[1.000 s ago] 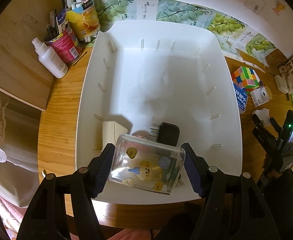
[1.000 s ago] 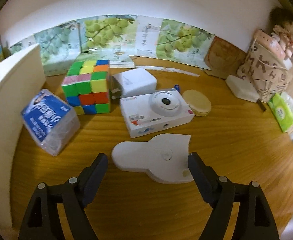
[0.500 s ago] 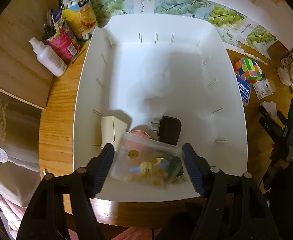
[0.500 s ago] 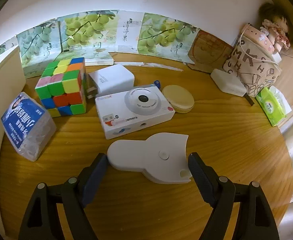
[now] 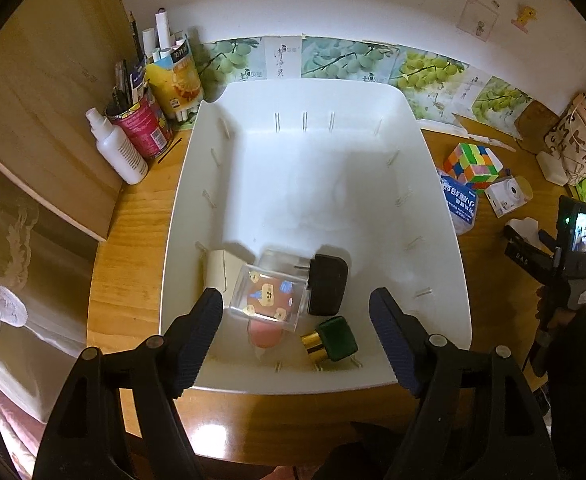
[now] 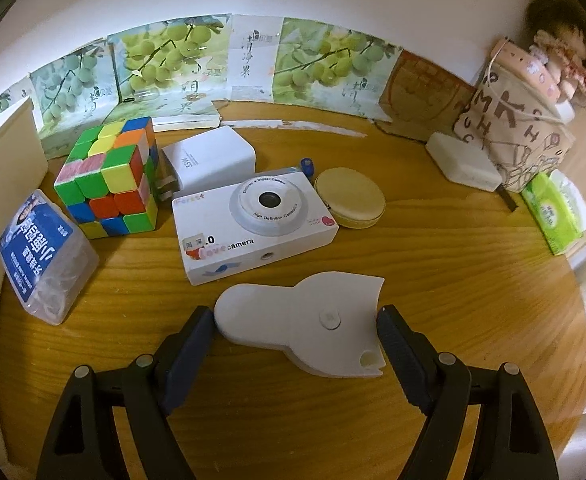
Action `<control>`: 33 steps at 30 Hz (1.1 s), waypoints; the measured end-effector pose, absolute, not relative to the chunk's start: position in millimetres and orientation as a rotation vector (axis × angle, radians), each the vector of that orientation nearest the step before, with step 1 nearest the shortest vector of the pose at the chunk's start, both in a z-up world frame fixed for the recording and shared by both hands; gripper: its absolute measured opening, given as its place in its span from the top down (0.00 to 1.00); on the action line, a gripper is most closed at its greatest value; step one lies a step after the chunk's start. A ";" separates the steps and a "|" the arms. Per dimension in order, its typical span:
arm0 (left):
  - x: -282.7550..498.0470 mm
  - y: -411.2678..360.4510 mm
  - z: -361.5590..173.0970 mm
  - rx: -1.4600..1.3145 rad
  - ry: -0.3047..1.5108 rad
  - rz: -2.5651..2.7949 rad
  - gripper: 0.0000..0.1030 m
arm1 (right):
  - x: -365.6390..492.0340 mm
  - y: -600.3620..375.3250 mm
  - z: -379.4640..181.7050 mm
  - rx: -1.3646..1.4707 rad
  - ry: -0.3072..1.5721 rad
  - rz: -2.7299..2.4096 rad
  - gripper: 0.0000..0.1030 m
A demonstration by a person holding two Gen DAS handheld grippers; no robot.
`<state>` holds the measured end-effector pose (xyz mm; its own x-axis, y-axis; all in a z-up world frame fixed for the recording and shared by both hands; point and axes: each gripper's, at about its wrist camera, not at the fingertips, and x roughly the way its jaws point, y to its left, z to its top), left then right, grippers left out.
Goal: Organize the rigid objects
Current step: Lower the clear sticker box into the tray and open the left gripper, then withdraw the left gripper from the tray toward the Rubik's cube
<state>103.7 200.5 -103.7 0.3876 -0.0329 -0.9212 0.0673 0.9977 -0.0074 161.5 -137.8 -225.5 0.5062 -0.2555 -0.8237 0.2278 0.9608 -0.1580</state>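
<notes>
In the left wrist view a white bin [image 5: 433,184] holds a clear cartoon-print box [image 5: 267,294], a black charger [image 5: 327,284], a green-and-gold item [image 5: 331,340], a pink item [image 5: 263,334] and a cream box [image 5: 215,272]. My left gripper [image 5: 296,320] is open and empty above the bin's near end. In the right wrist view my right gripper [image 6: 295,344] is open, its fingers on either side of a white flat plastic piece [image 6: 305,320] lying on the desk. Behind it lie a white toy camera [image 6: 253,220], a Rubik's cube [image 6: 111,176] and a white charger [image 6: 211,158].
A blue-labelled clear box [image 6: 43,252], a round beige compact [image 6: 349,198], a white block [image 6: 465,162], a patterned bag [image 6: 509,120] and a green tissue pack [image 6: 553,212] sit on the wooden desk. A spray bottle [image 5: 115,148] and pen cans [image 5: 145,120] stand left of the bin.
My left gripper has opened and let go of the clear box, which now lies in the bin, and has risen. My right gripper has moved closer around the white plastic piece.
</notes>
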 end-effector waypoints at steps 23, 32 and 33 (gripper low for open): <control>109.4 120.2 -54.5 0.181 0.946 -0.218 0.24 | 162.6 -149.7 -228.0 0.041 1.072 -0.159 0.15; 135.5 44.4 -44.5 0.329 0.883 -0.346 0.24 | 166.0 -157.5 -229.2 0.054 1.079 -0.076 0.15; 141.3 35.1 -46.8 0.343 0.891 -0.360 0.24 | 165.9 -157.6 -229.1 0.051 1.078 -0.066 0.15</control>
<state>141.3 35.1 -46.8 0.5771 -0.1610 -0.8007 0.4413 0.8864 0.1398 165.9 -157.6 -229.1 0.4717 -0.0292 -0.8813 0.0787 0.9969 0.0091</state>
